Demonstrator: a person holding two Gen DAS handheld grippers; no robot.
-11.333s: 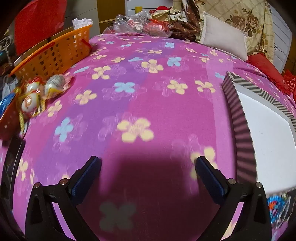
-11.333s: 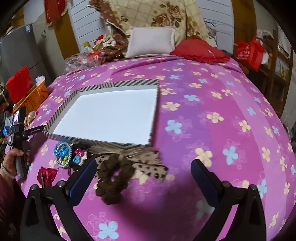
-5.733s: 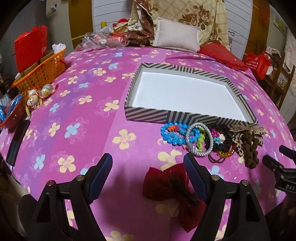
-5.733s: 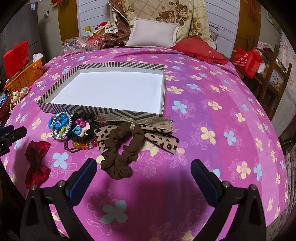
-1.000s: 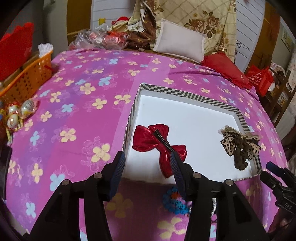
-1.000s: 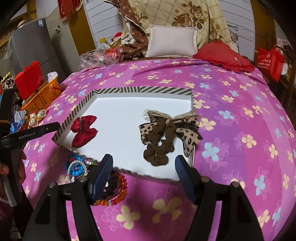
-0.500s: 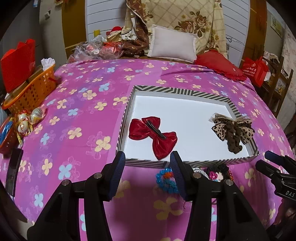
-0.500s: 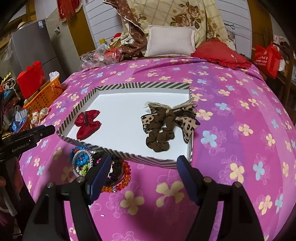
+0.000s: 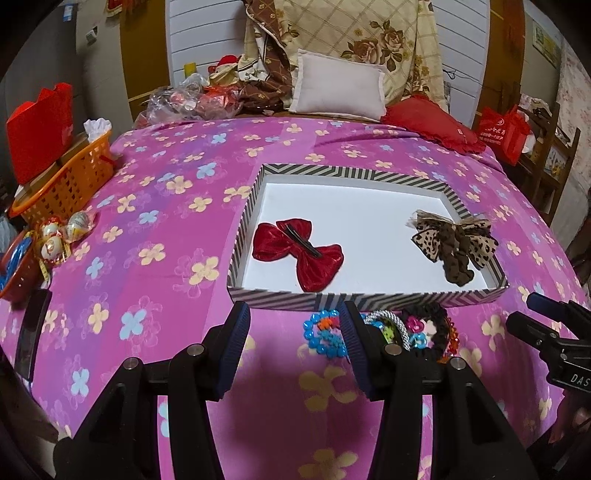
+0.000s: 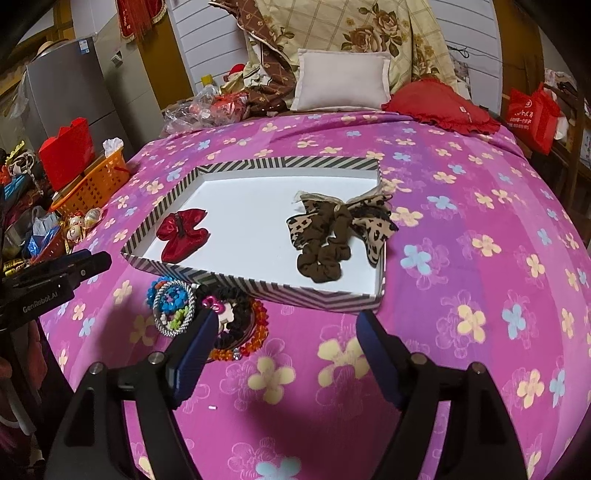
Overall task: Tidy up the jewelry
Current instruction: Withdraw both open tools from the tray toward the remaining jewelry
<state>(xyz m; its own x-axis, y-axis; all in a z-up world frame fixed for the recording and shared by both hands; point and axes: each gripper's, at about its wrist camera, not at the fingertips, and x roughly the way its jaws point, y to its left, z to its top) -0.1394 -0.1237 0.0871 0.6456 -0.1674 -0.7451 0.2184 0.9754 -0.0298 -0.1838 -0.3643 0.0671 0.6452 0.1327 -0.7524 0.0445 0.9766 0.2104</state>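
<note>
Left claw (image 10: 79, 271) reads "GenRobot.AI"; right claw (image 9: 543, 321), seemingly "DAS".

Magenta bedspread (image 9: 155, 192) with yellow and blue flowers; black-and-white striped shallow box (image 9: 351, 172), white inside; shiny red fabric bow (image 9: 299, 251); leopard-print fabric bow (image 10: 341, 221).

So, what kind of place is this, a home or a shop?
Most likely a bedroom in a home. The striped box lies on a bed with a pink flowered cover, a pillow and folded quilt sit at its head.

Two bows (image 9: 298, 253) (image 9: 455, 246) (one box (image 9: 373, 300))
</note>
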